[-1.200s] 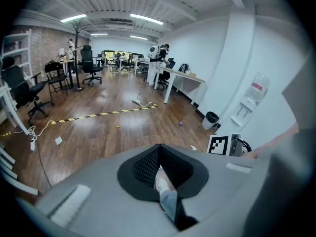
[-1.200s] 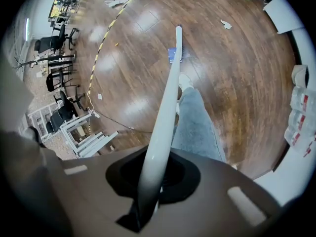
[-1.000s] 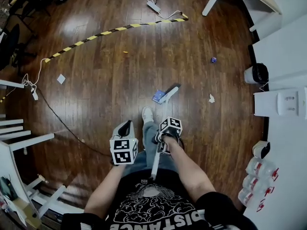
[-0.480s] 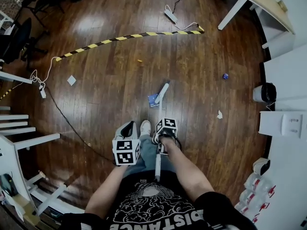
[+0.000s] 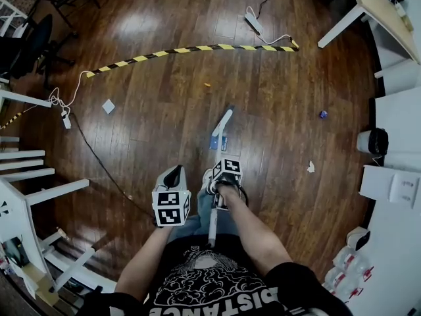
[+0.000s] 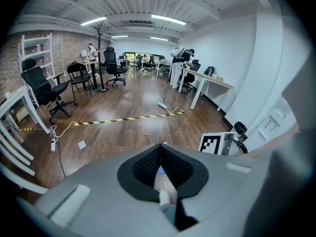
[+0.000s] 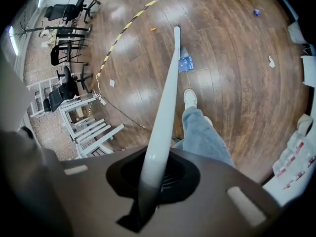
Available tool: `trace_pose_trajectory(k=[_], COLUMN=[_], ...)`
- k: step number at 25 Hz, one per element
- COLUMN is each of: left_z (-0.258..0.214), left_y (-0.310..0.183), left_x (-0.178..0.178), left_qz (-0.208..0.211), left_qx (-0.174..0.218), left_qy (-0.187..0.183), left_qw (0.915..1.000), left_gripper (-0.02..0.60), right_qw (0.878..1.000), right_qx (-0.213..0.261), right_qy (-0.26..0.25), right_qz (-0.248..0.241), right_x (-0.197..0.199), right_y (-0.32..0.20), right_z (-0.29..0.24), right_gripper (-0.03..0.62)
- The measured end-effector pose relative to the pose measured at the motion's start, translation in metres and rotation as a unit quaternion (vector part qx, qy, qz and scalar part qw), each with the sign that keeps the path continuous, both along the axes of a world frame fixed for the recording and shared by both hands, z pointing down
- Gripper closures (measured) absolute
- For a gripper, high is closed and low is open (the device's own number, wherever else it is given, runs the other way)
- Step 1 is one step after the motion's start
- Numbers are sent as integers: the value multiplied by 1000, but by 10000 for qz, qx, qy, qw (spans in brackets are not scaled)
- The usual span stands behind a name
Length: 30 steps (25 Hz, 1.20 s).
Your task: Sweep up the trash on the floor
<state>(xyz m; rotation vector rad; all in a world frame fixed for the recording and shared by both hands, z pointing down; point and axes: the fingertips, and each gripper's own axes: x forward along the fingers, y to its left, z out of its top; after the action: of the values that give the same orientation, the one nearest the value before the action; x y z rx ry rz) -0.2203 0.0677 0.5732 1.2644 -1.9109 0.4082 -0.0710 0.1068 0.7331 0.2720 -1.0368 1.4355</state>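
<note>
Head view, change: the broom (image 5: 223, 122) has swung from a rightward lean to nearly straight up the frame. Its far end now lies above the blue scrap (image 5: 216, 143), which sat just left of that end a second ago.
Head view, frame shift: the tape (image 5: 191, 47), white scrap (image 5: 310, 167) and small blue bit (image 5: 323, 114) have all slid down and to the right. The person seems to have turned or stepped toward the upper left.
Head view, meaning: this looks like a repositioning of the broom, not a gathering stroke. The blue scrap lies against the shaft at centre; the other trash on the floor (image 5: 164, 137) is well apart and unswept.
Head view, grippers: the right gripper (image 5: 222, 188) is clamped on the broom at lower centre. The left gripper (image 5: 172, 176) is just beside it and off the broom, as it was in the earlier frames.
Left gripper view: the jaws are pressed together with tips meeting and hold nothing. Beyond them are the orange bit (image 6: 146, 132) and the paper square (image 6: 82, 144), left of centre.
Right gripper view: the jaws are closed round the white broom shaft, which runs to top centre. The blue scrap is just right of the shaft near its far end, with the shoe (image 7: 189, 98) below it.
</note>
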Motion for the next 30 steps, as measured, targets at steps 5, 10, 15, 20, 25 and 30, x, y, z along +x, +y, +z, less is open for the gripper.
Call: trace_pose_trajectory(k=[5, 10, 15, 20, 25, 30], left_z=[3, -1, -6, -11, -10, -25], left_y=[-7, -24, -24, -14, -15, -29], left_x=[-19, -8, 20, 48, 97, 144], left_qz=[32, 458, 1060, 1522, 2067, 2567], left_qx=[87, 322, 570, 784, 862, 1001], left_qy=[64, 167, 282, 379, 542, 587], left_qw=[9999, 9983, 9923, 9845, 9731, 9595], left_gripper=[575, 575, 575, 575, 575, 575], right_qw=[9990, 9948, 9895, 9841, 9716, 9594], right_qx=[7, 143, 672, 1451, 1999, 2142], right_qy=[79, 23, -128, 9, 209, 507], right_qz=[451, 1003, 1274, 1024, 1247, 1763], right_x=[-7, 4, 23, 75, 138, 202], right_y=[-5, -15, -25, -41, -47, -45], right_z=[-2, -14, -26, -40, -56, -68], right_gripper=[582, 594, 594, 594, 594, 594])
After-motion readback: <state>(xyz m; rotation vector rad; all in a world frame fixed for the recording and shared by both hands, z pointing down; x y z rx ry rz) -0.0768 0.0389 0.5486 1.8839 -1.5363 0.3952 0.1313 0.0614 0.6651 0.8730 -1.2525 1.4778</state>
